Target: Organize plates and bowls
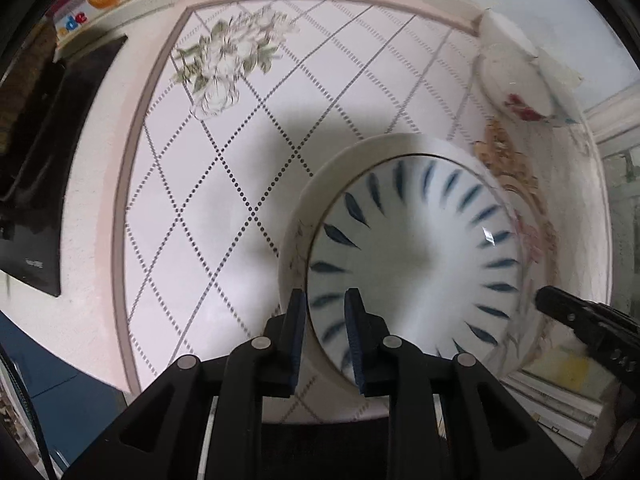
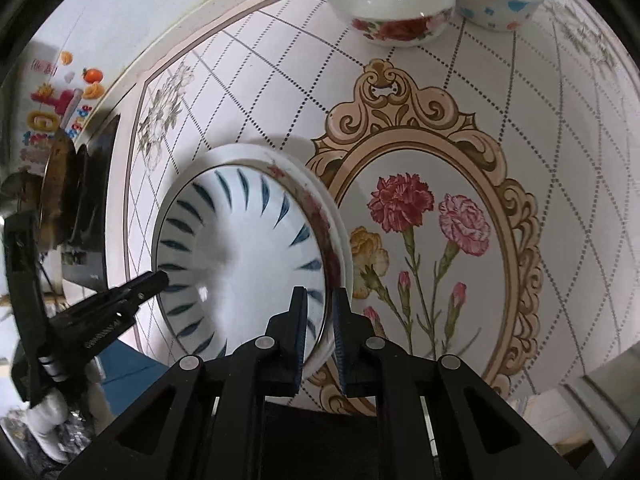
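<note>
Both tongs, left [image 1: 325, 312] and right [image 2: 320, 308], clamp opposite rims of stacked plates [image 2: 244, 256], white with blue leaf strokes.

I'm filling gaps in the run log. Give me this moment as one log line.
stage: plate stack gripped | left gripper: shut on plate stack near rim | right gripper: shut on opposite rim | two bowls: apart on table

Both wrist cameras look steeply down, close over the shared blue-striped plate [image 1: 416, 256] from opposite rims.
</note>
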{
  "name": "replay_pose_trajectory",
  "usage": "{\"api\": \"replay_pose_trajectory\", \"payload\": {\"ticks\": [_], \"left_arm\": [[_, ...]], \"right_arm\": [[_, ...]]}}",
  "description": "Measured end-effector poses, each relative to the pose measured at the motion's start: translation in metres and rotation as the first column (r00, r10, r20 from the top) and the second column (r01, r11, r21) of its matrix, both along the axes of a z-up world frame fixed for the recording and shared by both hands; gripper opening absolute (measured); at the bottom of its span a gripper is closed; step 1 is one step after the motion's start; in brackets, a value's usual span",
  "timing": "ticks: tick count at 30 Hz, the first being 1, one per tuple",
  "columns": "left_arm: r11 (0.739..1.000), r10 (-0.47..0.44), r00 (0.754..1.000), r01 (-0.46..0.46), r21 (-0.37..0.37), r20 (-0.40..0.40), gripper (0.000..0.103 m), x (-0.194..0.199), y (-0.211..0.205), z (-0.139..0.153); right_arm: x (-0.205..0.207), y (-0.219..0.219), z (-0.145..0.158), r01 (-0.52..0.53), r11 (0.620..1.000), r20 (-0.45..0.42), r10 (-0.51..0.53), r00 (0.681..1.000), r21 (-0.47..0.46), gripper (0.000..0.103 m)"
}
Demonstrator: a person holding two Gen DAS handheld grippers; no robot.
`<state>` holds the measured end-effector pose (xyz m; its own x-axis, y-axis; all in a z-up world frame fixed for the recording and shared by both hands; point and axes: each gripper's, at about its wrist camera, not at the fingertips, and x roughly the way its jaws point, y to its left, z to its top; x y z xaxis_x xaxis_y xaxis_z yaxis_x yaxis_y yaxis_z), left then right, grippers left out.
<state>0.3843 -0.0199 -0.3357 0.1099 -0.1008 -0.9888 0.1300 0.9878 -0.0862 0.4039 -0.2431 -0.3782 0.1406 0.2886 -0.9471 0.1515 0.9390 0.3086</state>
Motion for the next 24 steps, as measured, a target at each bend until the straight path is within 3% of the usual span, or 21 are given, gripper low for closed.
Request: {"api": "replay_pose_trajectory", "payload": {"ticks": [5,6,8,9,10,18,24], "left_arm": [[0.998,-0.055,0.995,0.056,-0.009,0.084,0.020,-0.032,-0.001,0.052],[0.998,-0.063,0.992,0.064,-0.013,0.107,0.021,-0.039,-0.001,0.063],[0.998,-0.063,0.988,0.066,-0.018,0.143,0.028,-0.053,0.002,0.081],[0.997,-0.065,0.984,0.070,-0.022,0.165,0.029,-0.062,0.004,0.092],[0.997,-0.066,0.982,0.071,-0.024,0.176,0.030,-0.064,0.007,0.098],[0.992,-0.057,0.972,0.081,-0.099,0.226,0.032,-0.109,0.013,0.142],[0.990,-0.052,0.971,0.080,-0.113,0.232,0.032,-0.128,0.011,0.156]], "right_arm": [[-0.031,0.022,0.039,-0.045,0.999,0.051,0.047,0.998,-0.028,0.015],[-0.038,0.025,0.049,-0.049,0.998,0.067,0.052,0.996,-0.033,0.020],[-0.052,0.031,0.070,-0.055,0.997,0.096,0.059,0.994,-0.046,0.045],[-0.060,0.034,0.082,-0.055,0.997,0.115,0.061,0.992,-0.054,0.063],[-0.070,0.037,0.095,-0.057,0.997,0.140,0.065,0.988,-0.059,0.071],[-0.130,0.055,0.167,-0.061,0.993,0.231,0.083,0.969,-0.099,0.078],[-0.153,0.058,0.182,-0.081,0.993,0.252,0.101,0.963,-0.088,0.078]]}}
